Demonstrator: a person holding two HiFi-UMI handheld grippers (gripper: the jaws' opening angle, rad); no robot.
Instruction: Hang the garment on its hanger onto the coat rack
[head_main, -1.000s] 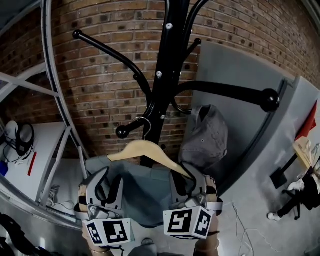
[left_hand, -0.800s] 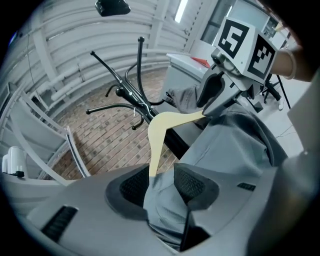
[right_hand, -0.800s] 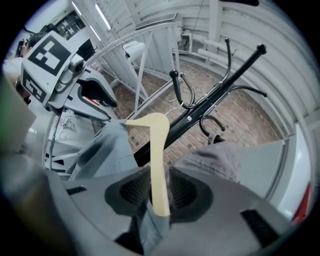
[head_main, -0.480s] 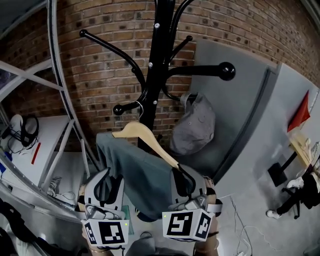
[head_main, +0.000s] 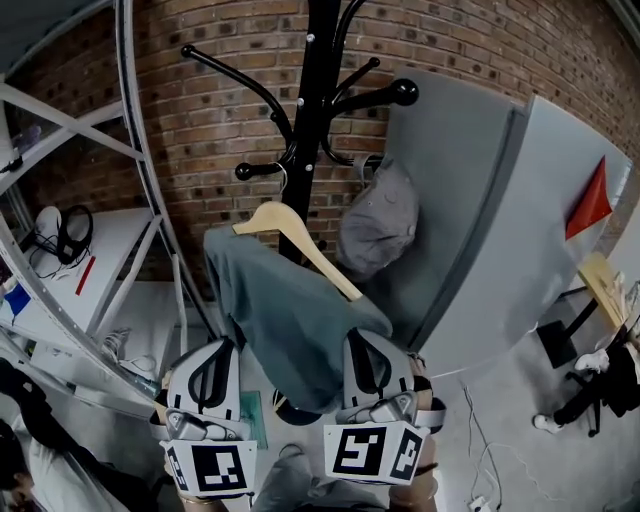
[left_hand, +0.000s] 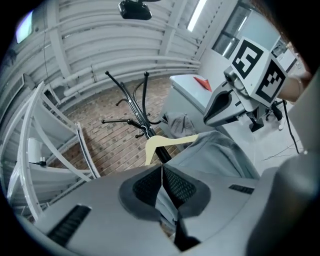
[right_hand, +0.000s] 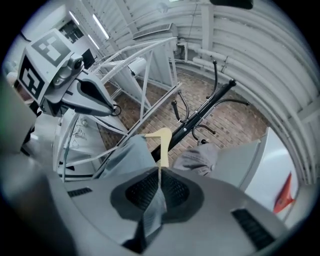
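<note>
The blue-grey garment (head_main: 285, 330) droops rumpled from its wooden hanger (head_main: 305, 248) by the coat rack (head_main: 312, 110), between shelf frame (head_main: 140, 190) and grey panel (head_main: 470, 200); the right gripper (head_main: 365, 350) fingers pinch its cloth, and the left gripper (head_main: 215, 355) fingers have just closed on it.

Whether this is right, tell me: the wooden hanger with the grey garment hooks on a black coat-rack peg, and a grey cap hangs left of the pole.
One slip: the head view shows the grey cap hanging right of the pole, not left. The wooden hanger with the grey garment does hook on a black coat-rack peg.
</note>
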